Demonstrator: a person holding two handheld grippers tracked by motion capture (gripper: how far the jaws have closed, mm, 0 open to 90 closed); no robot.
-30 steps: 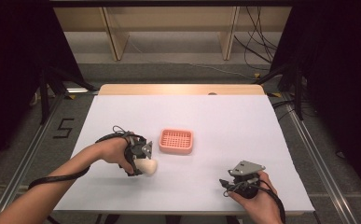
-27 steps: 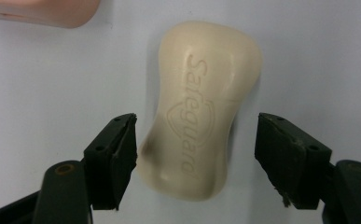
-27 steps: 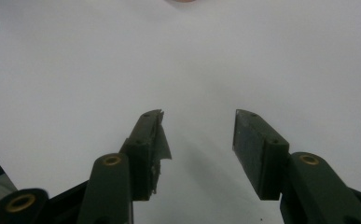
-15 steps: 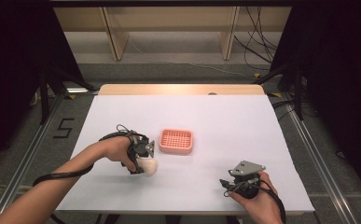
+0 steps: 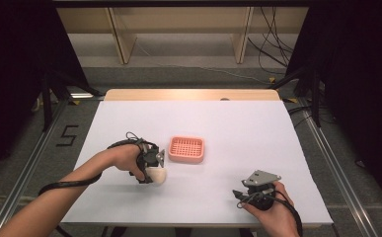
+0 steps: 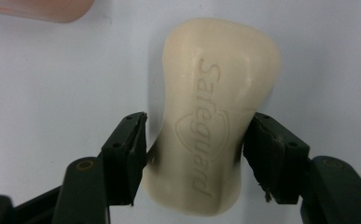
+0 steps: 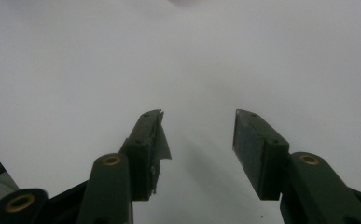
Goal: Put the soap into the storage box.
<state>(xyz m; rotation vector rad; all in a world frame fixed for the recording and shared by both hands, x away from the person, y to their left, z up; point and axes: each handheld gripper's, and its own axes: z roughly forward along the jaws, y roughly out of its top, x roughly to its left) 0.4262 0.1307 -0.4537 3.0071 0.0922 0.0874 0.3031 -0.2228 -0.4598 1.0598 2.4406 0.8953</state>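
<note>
Closing left claw [image 6: 194, 154] around cream soap bar [image 6: 215, 112] on table [image 5: 257, 133]

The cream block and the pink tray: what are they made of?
The block looks like a bar of soap: matte, waxy cream surface with the brand name Safeguard pressed into it. The tray seems moulded plastic, smooth salmon pink, with a grid of small holes in its floor, probably a soap dish.
</note>
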